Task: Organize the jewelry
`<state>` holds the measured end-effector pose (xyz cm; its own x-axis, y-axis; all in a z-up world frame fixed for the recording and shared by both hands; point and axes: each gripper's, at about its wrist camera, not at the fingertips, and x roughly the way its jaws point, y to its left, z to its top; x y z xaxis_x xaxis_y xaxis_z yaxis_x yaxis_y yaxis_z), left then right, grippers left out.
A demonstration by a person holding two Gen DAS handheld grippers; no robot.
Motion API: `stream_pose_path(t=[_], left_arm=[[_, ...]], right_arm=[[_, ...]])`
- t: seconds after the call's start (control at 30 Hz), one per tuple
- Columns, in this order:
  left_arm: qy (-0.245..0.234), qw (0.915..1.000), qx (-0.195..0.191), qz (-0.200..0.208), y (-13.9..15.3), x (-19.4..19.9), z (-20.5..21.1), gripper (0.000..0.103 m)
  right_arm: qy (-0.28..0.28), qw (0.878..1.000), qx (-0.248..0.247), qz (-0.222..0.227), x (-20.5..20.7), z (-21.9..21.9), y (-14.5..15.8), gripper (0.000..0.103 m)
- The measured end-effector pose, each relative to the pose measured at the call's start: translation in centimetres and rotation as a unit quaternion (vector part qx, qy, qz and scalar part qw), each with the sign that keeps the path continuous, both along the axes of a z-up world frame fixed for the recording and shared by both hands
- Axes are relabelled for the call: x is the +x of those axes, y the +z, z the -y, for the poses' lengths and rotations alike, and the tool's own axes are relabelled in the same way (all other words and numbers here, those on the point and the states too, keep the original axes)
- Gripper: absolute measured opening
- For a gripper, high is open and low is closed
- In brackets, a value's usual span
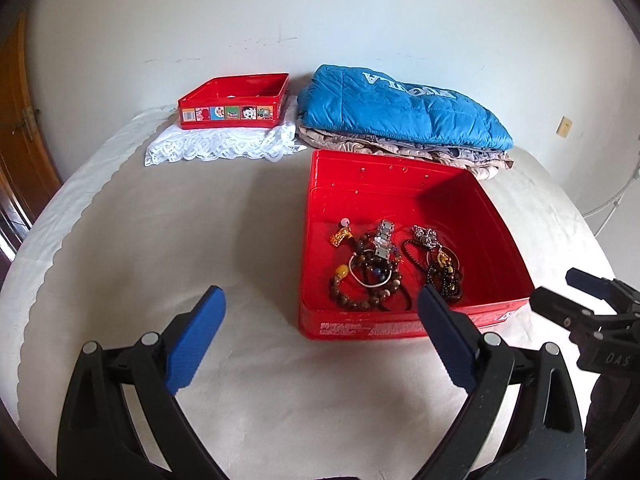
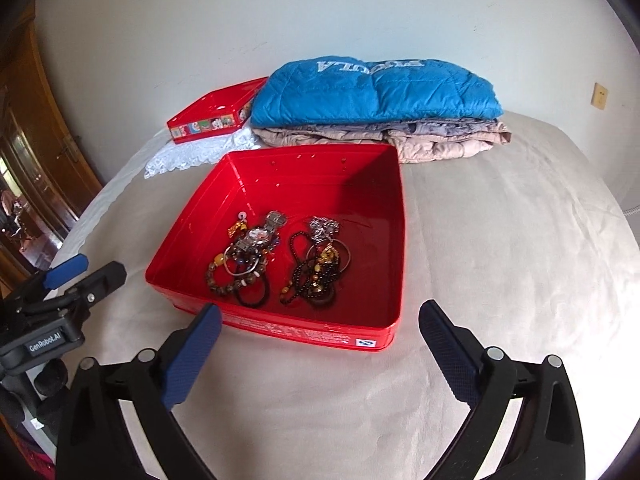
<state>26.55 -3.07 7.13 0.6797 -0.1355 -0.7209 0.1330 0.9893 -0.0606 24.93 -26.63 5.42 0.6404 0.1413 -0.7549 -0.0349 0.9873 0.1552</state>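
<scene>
A red tin box [image 1: 400,184] [image 2: 280,168] sits open on the bed and holds a pile of jewelry [image 1: 372,268] [image 2: 248,256]: bead bracelets, a silver watch [image 1: 383,238] [image 2: 258,236] and dark bead necklaces [image 1: 440,268] [image 2: 316,272]. My left gripper [image 1: 320,308] is open and empty, just in front of the box's near left corner. My right gripper [image 2: 320,320] is open and empty at the box's near wall. Each gripper shows in the other's view, the right one [image 1: 584,300] and the left one [image 2: 76,276].
The red lid [image 1: 236,100] [image 2: 212,114] with cartoon stickers lies upside down on a white lace cloth [image 1: 224,144] at the back left. A folded blue quilted jacket [image 1: 400,108] [image 2: 372,92] lies on beige bedding behind the box. A wooden door stands left.
</scene>
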Motion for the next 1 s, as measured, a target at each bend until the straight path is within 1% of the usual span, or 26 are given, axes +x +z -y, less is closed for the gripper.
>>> stream_pose_path(t=[0.13, 0.43, 0.6, 0.73, 1.0], left_arm=[[0.000, 1.0000, 0.007, 0.004, -0.2, 0.0, 0.2, 0.096], [0.001, 0.9999, 0.017, -0.002, -1.4, 0.4, 0.3, 0.096], [0.006, 0.9998, 0.021, -0.002, -1.7, 0.5, 0.0, 0.095], [0.006, 0.9998, 0.021, -0.001, -1.7, 0.4, 0.0, 0.096], [0.004, 0.9998, 0.019, -0.004, -1.9, 0.6, -0.1, 0.096]], right_arm=[[-0.005, 1.000, 0.012, 0.001, 0.1, 0.4, -0.2, 0.099], [-0.007, 1.000, -0.009, -0.010, 0.2, 0.0, -1.5, 0.099], [-0.001, 1.000, -0.002, -0.022, 0.2, -0.4, -1.8, 0.099], [-0.003, 0.999, -0.007, -0.034, 0.4, -0.7, -1.9, 0.099], [-0.006, 1.000, -0.017, -0.019, 0.2, -0.7, -1.7, 0.099]])
